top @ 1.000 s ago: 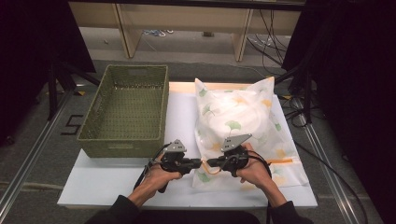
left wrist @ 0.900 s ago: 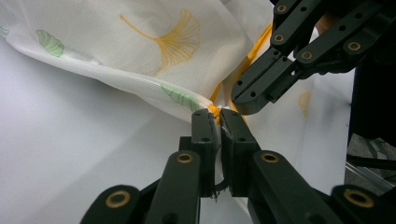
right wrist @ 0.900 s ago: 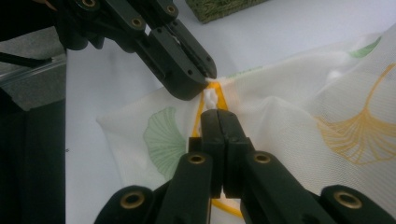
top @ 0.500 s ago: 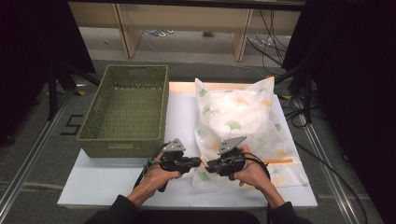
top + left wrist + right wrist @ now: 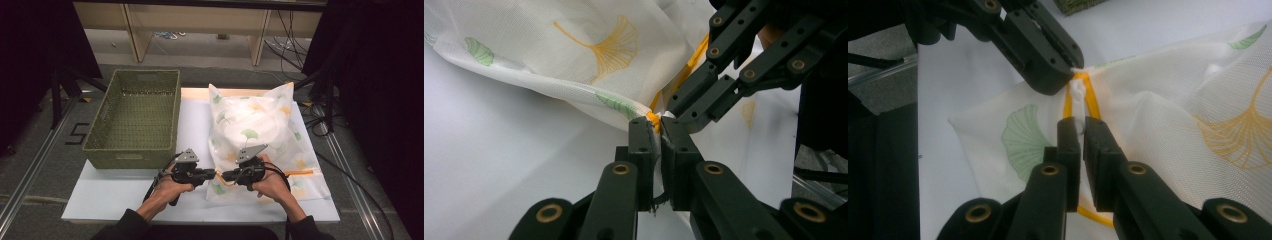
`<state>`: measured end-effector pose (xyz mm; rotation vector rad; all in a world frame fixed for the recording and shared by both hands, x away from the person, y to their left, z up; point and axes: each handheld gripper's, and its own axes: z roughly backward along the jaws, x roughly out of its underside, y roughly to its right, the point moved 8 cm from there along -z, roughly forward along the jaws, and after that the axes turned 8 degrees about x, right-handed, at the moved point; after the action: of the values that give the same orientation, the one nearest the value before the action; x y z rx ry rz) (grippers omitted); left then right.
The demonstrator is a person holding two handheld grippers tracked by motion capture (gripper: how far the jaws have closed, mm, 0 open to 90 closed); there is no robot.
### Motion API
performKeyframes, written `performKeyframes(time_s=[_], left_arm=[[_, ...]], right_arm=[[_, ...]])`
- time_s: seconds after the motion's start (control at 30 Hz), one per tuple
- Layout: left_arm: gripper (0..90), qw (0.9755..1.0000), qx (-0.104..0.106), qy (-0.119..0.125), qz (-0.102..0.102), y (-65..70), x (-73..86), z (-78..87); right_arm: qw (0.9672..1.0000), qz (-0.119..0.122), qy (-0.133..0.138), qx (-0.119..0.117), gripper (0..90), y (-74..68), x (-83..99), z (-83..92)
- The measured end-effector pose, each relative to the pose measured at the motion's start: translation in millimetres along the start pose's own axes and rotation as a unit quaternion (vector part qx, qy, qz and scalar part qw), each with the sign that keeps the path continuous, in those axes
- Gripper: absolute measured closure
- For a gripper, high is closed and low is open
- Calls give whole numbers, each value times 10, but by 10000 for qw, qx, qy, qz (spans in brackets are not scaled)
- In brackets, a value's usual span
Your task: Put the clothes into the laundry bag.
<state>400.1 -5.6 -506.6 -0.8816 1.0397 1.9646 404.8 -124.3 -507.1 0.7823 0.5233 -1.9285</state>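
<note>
the white mesh laundry bag printed with green and orange ginkgo leaves (image 5: 260, 140) lies flat on the white board (image 5: 125, 200) at the person's right, its near left corner lifted a little where both tools meet. at that corner sits the end of the orange zipper (image 5: 1083, 95), with a small white zipper pull (image 5: 1078, 92) on it. the left gripper (image 5: 209, 175) is clamped on the corner of the bag right at the zipper's end, jaws pressed together on fabric and orange tape, which looks like an anchor so the cloth stays taut. the right gripper (image 5: 223, 176) faces it tip to tip and has just been closing; its jaws now pinch the white pull, with the orange tape running under them. held this way, i'd judge the person means to draw the slider along the near edge while the other hand keeps the corner from following. the bag is plump in the middle with something pale and rounded inside, though the mesh hides what it is. just beside it on the left stands the olive green woven basket (image 5: 100, 145), which has nothing in it.
</note>
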Motion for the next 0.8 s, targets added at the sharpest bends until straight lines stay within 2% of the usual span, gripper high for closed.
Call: performKeyframes(time_s=[0.17, 0.3, 0.43, 0.47, 0.53, 0.8], left_arm=[[833, 10000, -4, 2, -8, -5, -1, 2], [834, 10000, -13, 58, 28, -15, -14, 6], [834, 10000, -24, 63, 40, -14, -14, 7], [834, 10000, 23, 35, 39, -14, -12, 9], [834, 10000, -9, 49, 74, -11, -6, 2], [835, 9999, 20, 4, 119, -15, 7, -11]], right_arm=[[10000, 23, 54, 40, 889, 17, -11, 5], [9998, -141, 137, 28, 893, 20, -31, 48], [9996, -172, 222, -27, 894, 25, -52, 54], [9994, -190, 278, -12, 893, 30, -61, 55], [9991, -257, 334, 43, 893, 46, -75, 71], [9974, -484, 539, -15, 892, 44, -130, 81]])
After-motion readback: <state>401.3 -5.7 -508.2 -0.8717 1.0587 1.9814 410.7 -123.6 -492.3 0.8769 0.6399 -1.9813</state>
